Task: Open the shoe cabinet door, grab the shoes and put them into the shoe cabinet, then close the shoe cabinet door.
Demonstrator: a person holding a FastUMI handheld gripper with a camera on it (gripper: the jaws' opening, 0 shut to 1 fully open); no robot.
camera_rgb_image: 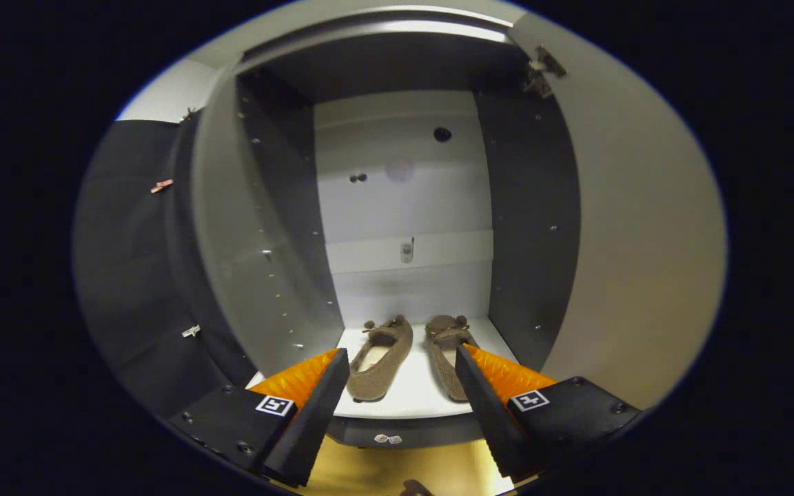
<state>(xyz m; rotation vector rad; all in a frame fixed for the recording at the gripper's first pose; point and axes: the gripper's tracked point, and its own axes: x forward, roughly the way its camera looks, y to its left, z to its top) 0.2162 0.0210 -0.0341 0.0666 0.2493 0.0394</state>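
Observation:
The shoe cabinet [280,227] stands open straight ahead, its door [638,227] swung out to the right of the opening. Two brown flat shoes sit side by side on the white bottom shelf [411,393], toes toward the back: the left shoe [382,358] and the right shoe [446,355]. My gripper [402,357] is open, its fingers spread just in front of the shelf edge. Both shoes lie between and just beyond the fingertips, untouched. The right finger [483,393] covers part of the right shoe's heel.
The cabinet's dark side walls [531,220] flank a white back panel [404,207] with small holes and a fitting. A dark base strip [397,434] runs under the shelf, with yellowish floor [397,472] below it. The black booth wall [128,262] is to the left.

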